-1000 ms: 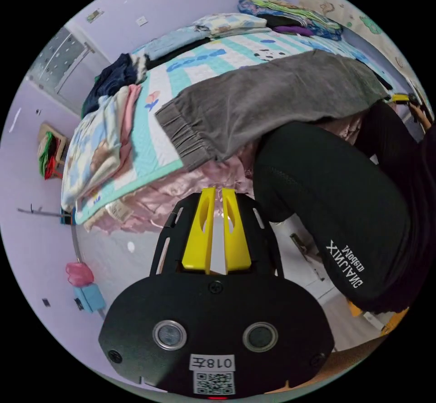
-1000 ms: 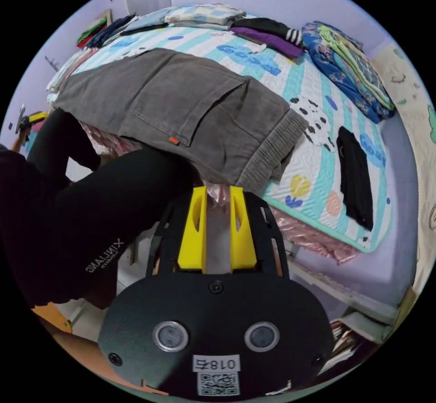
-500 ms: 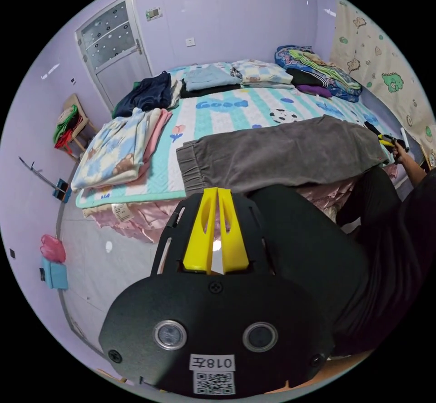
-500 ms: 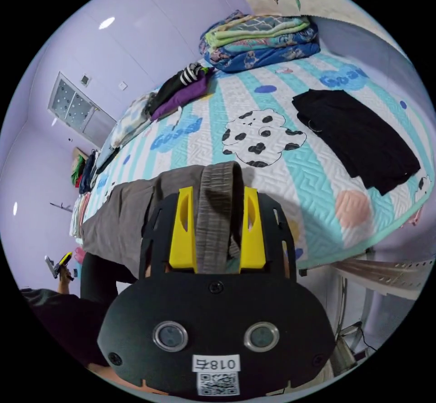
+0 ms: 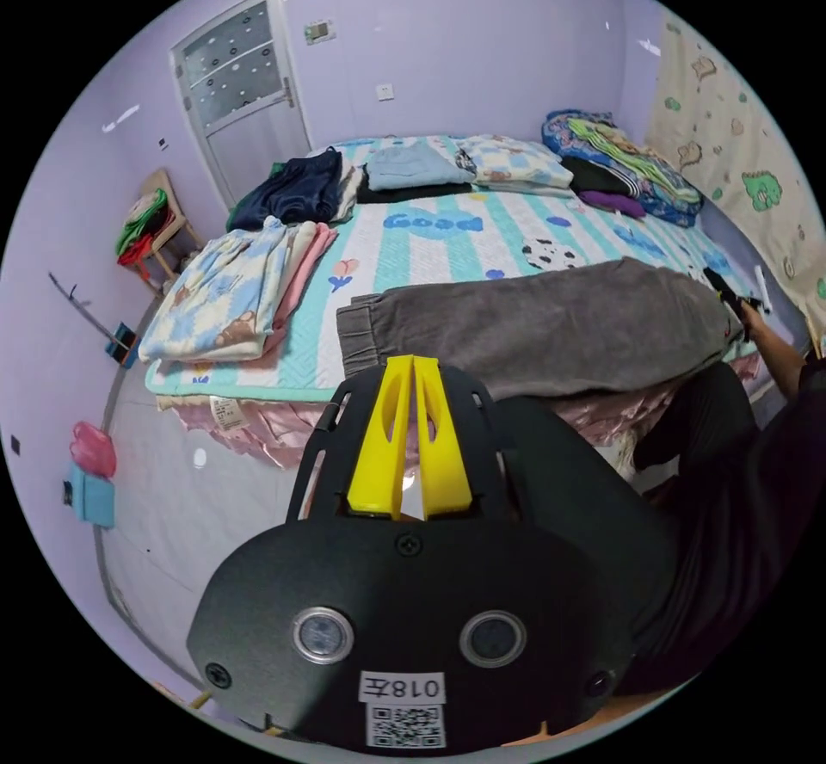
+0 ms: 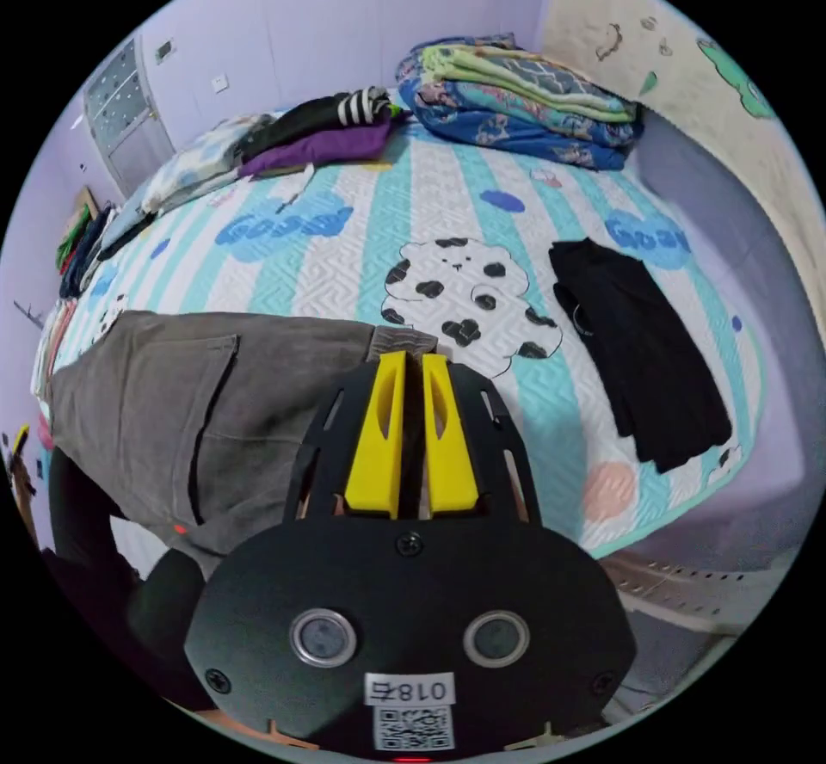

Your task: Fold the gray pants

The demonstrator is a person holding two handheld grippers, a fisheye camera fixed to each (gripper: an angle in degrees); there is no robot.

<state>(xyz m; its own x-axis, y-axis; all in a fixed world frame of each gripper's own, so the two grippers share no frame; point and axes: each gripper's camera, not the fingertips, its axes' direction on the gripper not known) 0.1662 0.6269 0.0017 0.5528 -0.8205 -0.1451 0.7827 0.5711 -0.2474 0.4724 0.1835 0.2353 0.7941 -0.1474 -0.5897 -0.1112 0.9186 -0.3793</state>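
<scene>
Left gripper view takes in the bed first, its striped quilt spread wide, with the gray pants laid lengthwise along the near edge, cuffed hem towards my left side and the other end near my right arm. Folded piles sit around them: a pale blue and cream stack at the bed's left edge, a dark navy heap behind it, and a bright blue and green bundle by the curtain. My dark-clothed legs crowd the lower right. My left gripper hangs just off the bed's edge, in front of the pants; its yellow jaws meet at the tips with nothing between them.

From the right gripper view, the pants lie flat with a pocket showing, the waistband end right at my right gripper. A black garment lies apart on the quilt, well to the other side. The jaws stand nearly closed at the waistband edge, but I cannot tell whether cloth is pinched between them.
</scene>
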